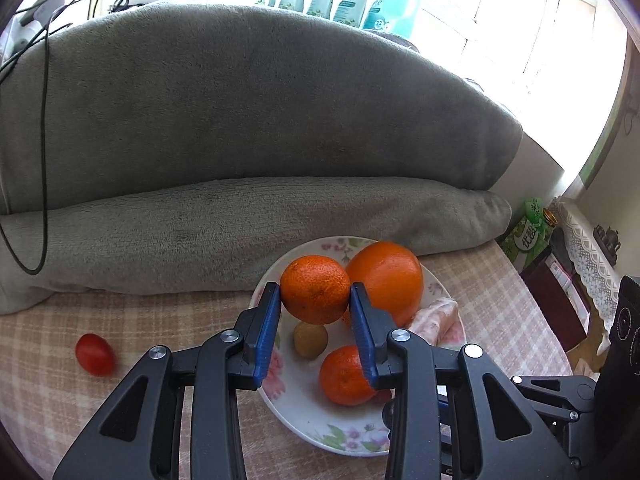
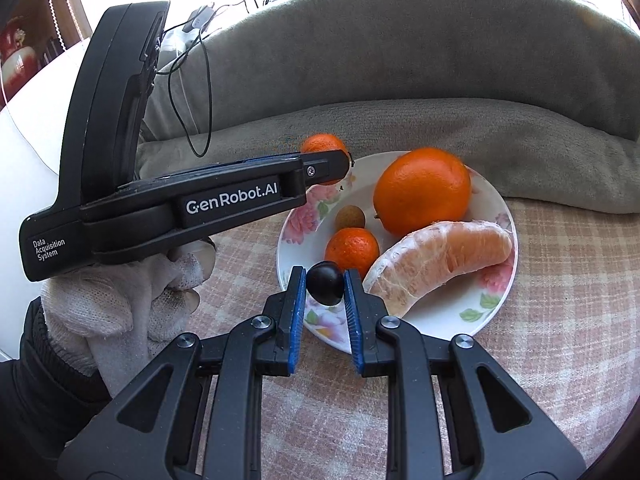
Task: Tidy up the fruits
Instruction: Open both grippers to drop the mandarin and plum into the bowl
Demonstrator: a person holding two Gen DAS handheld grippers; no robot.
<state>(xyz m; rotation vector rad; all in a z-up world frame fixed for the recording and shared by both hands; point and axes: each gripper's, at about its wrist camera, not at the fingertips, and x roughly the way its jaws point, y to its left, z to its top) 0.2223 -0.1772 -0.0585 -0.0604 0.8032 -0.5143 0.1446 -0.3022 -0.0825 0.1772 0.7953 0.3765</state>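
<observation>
A flowered white plate sits on a checked cloth. My left gripper is shut on a mandarin, held above the plate's left rim; in the right wrist view that mandarin shows behind the left gripper's fingers. On the plate lie a large orange, a small mandarin, a small brown fruit and a peeled pomelo segment. My right gripper is shut on a dark round fruit over the plate's near rim.
A red cherry tomato lies on the cloth left of the plate. A grey blanket is heaped behind the plate. A gloved hand holds the left gripper. A green carton and a lace-covered shelf stand at right.
</observation>
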